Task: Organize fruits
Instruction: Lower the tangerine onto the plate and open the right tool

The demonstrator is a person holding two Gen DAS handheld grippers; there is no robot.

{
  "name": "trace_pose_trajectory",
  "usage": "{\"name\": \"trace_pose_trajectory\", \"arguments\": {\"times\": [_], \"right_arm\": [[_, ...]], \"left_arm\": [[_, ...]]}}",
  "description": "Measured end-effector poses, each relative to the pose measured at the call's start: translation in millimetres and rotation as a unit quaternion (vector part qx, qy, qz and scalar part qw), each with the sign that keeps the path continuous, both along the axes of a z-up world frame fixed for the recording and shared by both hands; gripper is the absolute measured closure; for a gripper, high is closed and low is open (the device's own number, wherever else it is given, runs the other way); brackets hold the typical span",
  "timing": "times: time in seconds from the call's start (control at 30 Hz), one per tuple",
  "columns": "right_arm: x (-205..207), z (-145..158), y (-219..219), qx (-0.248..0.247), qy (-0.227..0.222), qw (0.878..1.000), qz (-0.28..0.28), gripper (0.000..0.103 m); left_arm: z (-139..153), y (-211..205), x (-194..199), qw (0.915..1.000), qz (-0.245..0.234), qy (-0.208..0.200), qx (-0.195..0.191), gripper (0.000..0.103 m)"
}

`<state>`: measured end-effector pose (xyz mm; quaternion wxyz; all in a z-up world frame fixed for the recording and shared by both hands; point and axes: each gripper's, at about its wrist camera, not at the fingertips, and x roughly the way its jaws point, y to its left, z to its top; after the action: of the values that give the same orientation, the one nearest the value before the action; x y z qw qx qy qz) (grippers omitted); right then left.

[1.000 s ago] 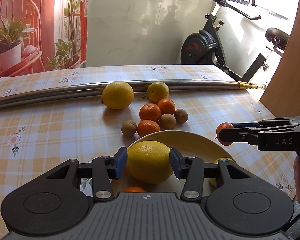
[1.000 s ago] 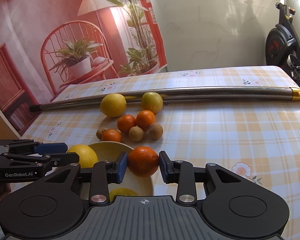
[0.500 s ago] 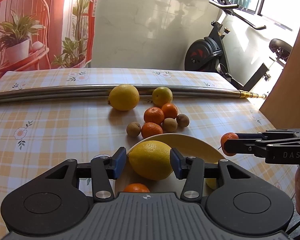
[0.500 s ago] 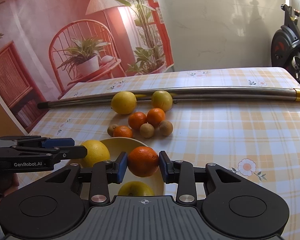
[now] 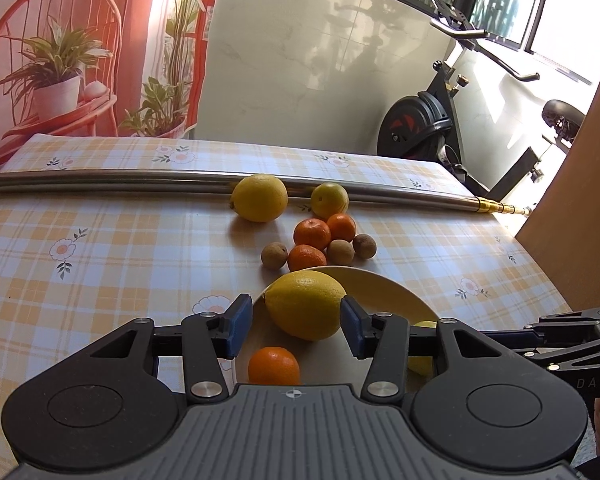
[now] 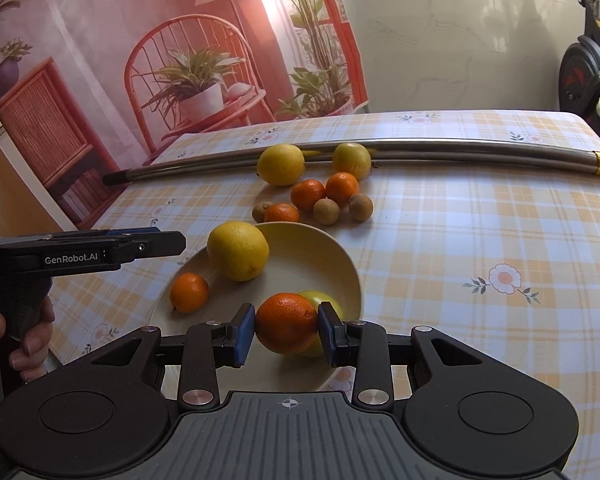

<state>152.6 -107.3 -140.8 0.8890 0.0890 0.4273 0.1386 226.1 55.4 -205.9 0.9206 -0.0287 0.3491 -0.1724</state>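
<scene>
Two grippers over a pale yellow plate of citrus on a checked tablecloth.

The right gripper [image 6: 287, 334] has its blue pads pressed on both sides of an orange [image 6: 286, 323], held over the near part of the plate [image 6: 348, 276], just in front of a yellow-green fruit [image 6: 330, 300]. The left gripper [image 5: 296, 332] stands wide apart around a lemon [image 5: 305, 305] resting in the plate; a gap shows on each side. A small mandarin [image 6: 189, 292] lies at the plate's left. Beyond it sit another lemon [image 6: 281, 164], mandarins [image 6: 307, 195], brown longans [image 6: 326, 211] and a steel pole [image 6: 460, 148].
</scene>
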Motion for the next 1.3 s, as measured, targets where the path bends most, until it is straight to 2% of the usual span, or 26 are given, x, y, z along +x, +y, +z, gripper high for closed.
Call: {"name": "trace_pose_trajectory", "arguments": {"times": [0.5,0.7,0.83,1.3], "right_arm": [[-5.7,-20.3,9.1,-0.027,0.042,0.999,0.0,0.071],[-4.7,-22.0,10.8,-0.032,0.04,0.999,0.004,0.071],[-4.0,-22.9,11.7,-0.034,0.042,0.999,0.005,0.071],[-3.3,-23.2,11.7,-0.038,0.041,0.998,0.007,0.071]], "left_arm": [[-4.5,6.4,-11.8,0.9997,0.019,0.013,0.01,0.052],[-3.9,6.0,-13.7,0.9995,0.026,0.013,0.012,0.051],[-2.8,4.9,-15.7,0.9994,0.031,0.007,0.015,0.046],[-3.0,6.3,-15.4,0.9991,0.039,0.007,0.012,0.046]]}}
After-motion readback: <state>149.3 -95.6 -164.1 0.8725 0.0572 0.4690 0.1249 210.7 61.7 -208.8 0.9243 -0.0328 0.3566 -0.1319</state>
